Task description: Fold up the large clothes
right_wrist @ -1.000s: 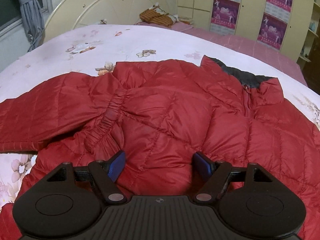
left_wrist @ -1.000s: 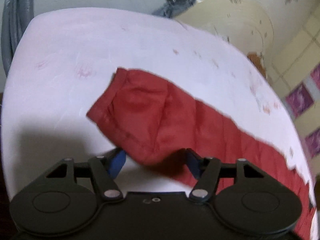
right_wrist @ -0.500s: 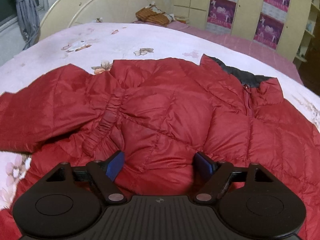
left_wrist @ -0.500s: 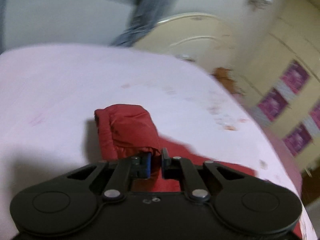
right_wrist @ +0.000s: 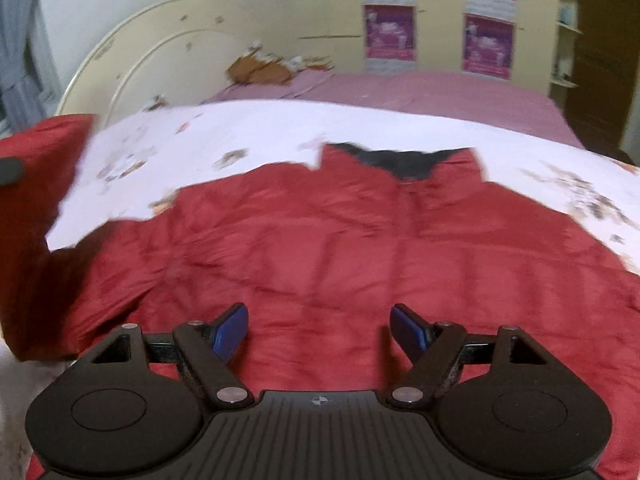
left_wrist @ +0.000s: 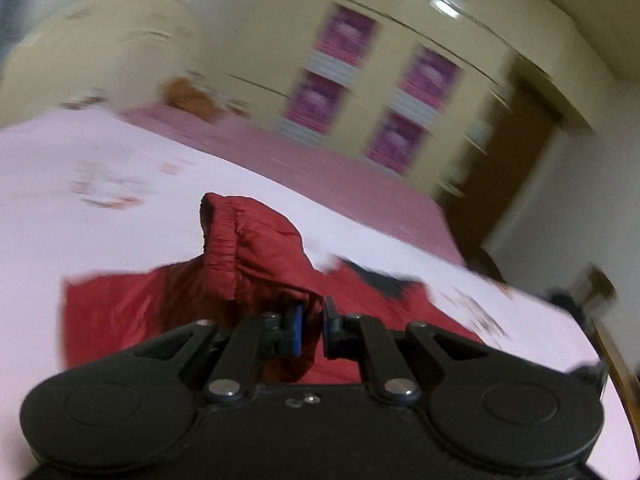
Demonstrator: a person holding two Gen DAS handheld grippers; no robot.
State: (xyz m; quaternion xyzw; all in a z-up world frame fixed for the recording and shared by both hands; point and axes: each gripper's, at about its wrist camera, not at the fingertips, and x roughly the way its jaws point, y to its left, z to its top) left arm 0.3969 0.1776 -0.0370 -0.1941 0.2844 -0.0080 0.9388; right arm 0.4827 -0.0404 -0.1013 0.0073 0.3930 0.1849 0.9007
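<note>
A red quilted jacket with a dark collar lining lies spread on the bed, collar at the far side. My left gripper is shut on the jacket's sleeve near its elastic cuff and holds it raised above the bed. The lifted sleeve also shows at the left edge of the right wrist view. My right gripper is open and empty, just above the jacket's lower body.
The bed has a pale floral sheet and a pink cover behind it. A cream headboard stands at the far left. Wardrobe doors with purple posters and a brown door lie beyond.
My left gripper closed on the sleeve near the cuff, lifted it and swung it to the right, towards the jacket body. My right gripper stayed open and shifted slightly over the jacket.
</note>
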